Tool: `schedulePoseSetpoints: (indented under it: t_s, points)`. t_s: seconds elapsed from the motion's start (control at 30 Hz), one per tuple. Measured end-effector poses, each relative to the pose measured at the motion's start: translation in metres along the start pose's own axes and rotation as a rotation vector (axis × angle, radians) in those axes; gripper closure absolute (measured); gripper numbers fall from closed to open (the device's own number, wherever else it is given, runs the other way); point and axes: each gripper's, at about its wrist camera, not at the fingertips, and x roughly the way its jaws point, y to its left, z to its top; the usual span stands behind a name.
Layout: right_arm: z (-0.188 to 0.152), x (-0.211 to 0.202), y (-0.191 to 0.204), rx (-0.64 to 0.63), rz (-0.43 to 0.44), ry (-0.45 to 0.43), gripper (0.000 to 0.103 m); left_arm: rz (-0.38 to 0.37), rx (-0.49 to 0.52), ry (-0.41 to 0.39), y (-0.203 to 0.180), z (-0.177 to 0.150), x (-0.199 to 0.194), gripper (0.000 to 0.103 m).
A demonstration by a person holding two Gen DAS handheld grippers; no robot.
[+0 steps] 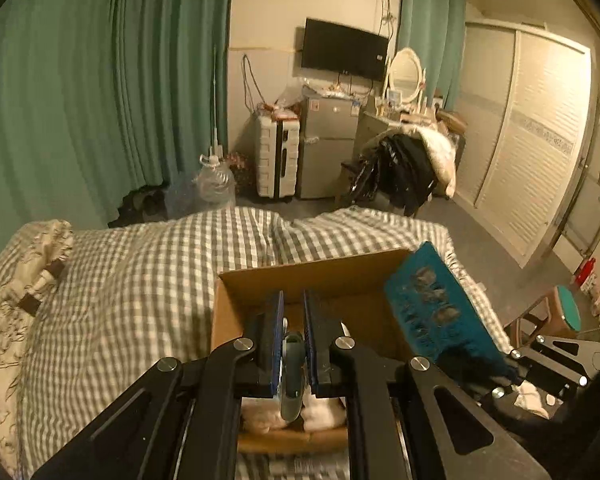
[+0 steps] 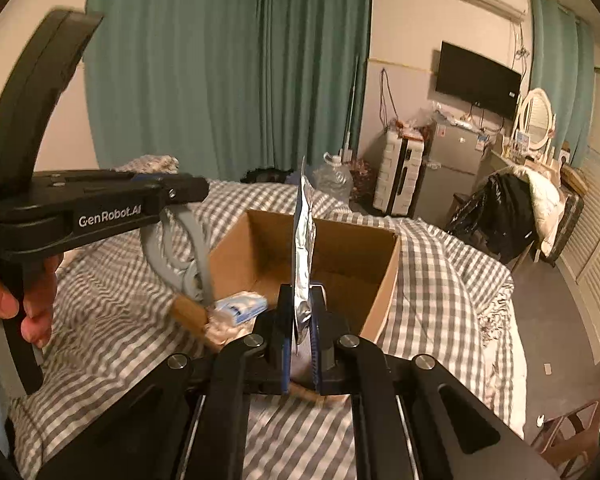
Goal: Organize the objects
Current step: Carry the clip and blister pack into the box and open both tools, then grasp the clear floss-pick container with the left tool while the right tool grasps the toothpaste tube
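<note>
Dim warm amber indoor light; strong fisheye bending, dark vignetted corners; motion blur on near objects.

Cardboard box [image 2: 380, 280] sits on bed [image 2: 440, 280]. Tissue pack [image 2: 242, 307] lies in box, near-left corner. Suitcase [image 2: 398, 178] stands left of fridge [image 2: 454, 168], beyond bed's far end.

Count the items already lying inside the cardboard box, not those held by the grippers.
2 visible: a blue-and-white packet and a pale cloth-like bundle beside it, both at the near left corner of the cardboard box. The grippers and box walls hide much of the floor, so more may be there.
</note>
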Motion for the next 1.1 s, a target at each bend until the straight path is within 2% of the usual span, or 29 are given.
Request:
schedulePoseSetpoints:
  t_s: [0.07,0.17,0.3,0.33,0.37,0.4,0.43,0.47,0.5,0.6,0.73,0.83,0.9,0.97,1.1]
  points:
    - [0.0,0.028,-0.003,0.0,0.006,0.035,0.096,0.005,-0.003,0.038,0.003,-0.006,0.03,0.093]
    - [-0.003,0.06,-0.005,-0.002,-0.015,0.072,0.096,0.006,0.011,0.077,0.004,-0.017,0.055,0.093]
    - [-0.013,0.075,-0.008,0.012,-0.012,0.08,0.096,0.016,0.009,0.111,0.01,-0.028,0.069,0.09]
    - [-0.016,0.074,-0.009,0.015,-0.009,0.076,0.096,0.019,0.001,0.118,0.012,-0.028,0.069,0.084]
    - [-0.018,0.072,-0.01,0.017,-0.009,0.074,0.095,0.024,-0.005,0.122,0.013,-0.03,0.068,0.07]
    - [-0.019,0.07,-0.01,0.02,-0.014,0.074,0.089,0.034,-0.01,0.125,0.015,-0.03,0.065,0.06]
    - [-0.019,0.067,-0.011,0.022,-0.019,0.071,0.082,0.051,-0.015,0.12,0.017,-0.03,0.059,0.041]
    - [-0.019,0.062,-0.012,0.025,-0.029,0.064,0.067,0.064,-0.018,0.11,0.018,-0.03,0.053,0.035]
    - [-0.019,0.055,-0.012,0.029,-0.037,0.054,0.057,0.073,-0.017,0.096,0.019,-0.03,0.044,0.035]
    - [-0.018,0.029,-0.013,0.037,-0.049,0.028,0.051,0.086,-0.01,0.1,0.023,-0.035,0.022,0.035]
    - [-0.023,-0.01,-0.011,0.034,-0.086,0.006,0.037,0.122,-0.016,0.086,0.027,-0.051,-0.014,0.022]
    - [-0.028,-0.034,-0.01,0.04,-0.109,0.009,0.03,0.138,-0.019,0.088,0.03,-0.064,-0.037,0.021]
    - [-0.035,-0.051,-0.009,0.05,-0.136,0.021,0.024,0.151,-0.013,0.089,0.029,-0.075,-0.052,0.018]
    - [-0.043,-0.067,-0.01,0.062,-0.166,0.033,0.019,0.163,-0.005,0.083,0.025,-0.09,-0.067,0.009]
    - [-0.059,-0.094,-0.006,0.09,-0.192,0.034,0.008,0.169,0.005,0.07,0.018,-0.123,-0.093,0.008]
